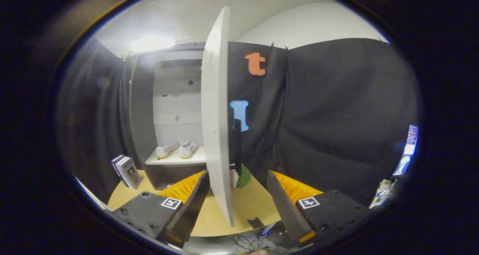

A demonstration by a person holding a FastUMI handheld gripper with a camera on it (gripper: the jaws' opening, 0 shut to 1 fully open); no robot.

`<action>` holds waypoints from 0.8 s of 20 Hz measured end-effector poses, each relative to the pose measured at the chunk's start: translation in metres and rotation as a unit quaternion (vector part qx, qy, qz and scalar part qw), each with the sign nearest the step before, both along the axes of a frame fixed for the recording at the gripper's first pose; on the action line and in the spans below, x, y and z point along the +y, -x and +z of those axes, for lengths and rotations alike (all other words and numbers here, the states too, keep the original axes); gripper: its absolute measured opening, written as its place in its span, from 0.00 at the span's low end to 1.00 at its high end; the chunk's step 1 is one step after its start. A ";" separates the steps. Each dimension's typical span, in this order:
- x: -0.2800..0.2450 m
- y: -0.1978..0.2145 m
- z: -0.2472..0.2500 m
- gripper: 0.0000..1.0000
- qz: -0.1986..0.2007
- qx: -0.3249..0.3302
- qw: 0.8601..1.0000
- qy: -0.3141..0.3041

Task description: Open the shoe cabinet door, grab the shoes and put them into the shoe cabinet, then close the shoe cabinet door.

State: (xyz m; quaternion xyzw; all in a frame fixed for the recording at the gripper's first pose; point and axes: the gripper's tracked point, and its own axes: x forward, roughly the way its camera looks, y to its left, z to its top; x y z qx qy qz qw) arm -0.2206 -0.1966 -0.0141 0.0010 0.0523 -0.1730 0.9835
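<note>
A: While the tall white cabinet door [216, 135] is seen edge-on between the claw [237, 195] fingers, how much can be counted as done?

B: Approx. two steps, by the look of it. Door's swung open; the pair of white low-top shoes [176, 149] is set side by side on the pale shelf [176, 159] inside the grey shoe cabinet [142, 109].

A: And the claw?

B: Spread wide, nothing gripped; door edge isn't pressed by either finger, as far as can be judged.

A: What's left?

B: Closing only.
</note>
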 end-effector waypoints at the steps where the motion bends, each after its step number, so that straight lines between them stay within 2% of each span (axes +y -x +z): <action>1: -0.018 -0.005 0.003 0.97 0.003 -0.001 1.000 0.000; 3: -0.051 -0.020 0.010 0.97 0.013 -0.006 1.000 0.001; 7: -0.095 -0.078 0.007 0.97 0.050 0.000 0.999 -0.007; 12: -0.106 -0.145 -0.002 0.96 0.097 0.001 0.995 -0.013; 16: -0.089 -0.188 -0.004 0.96 0.138 0.003 0.990 -0.016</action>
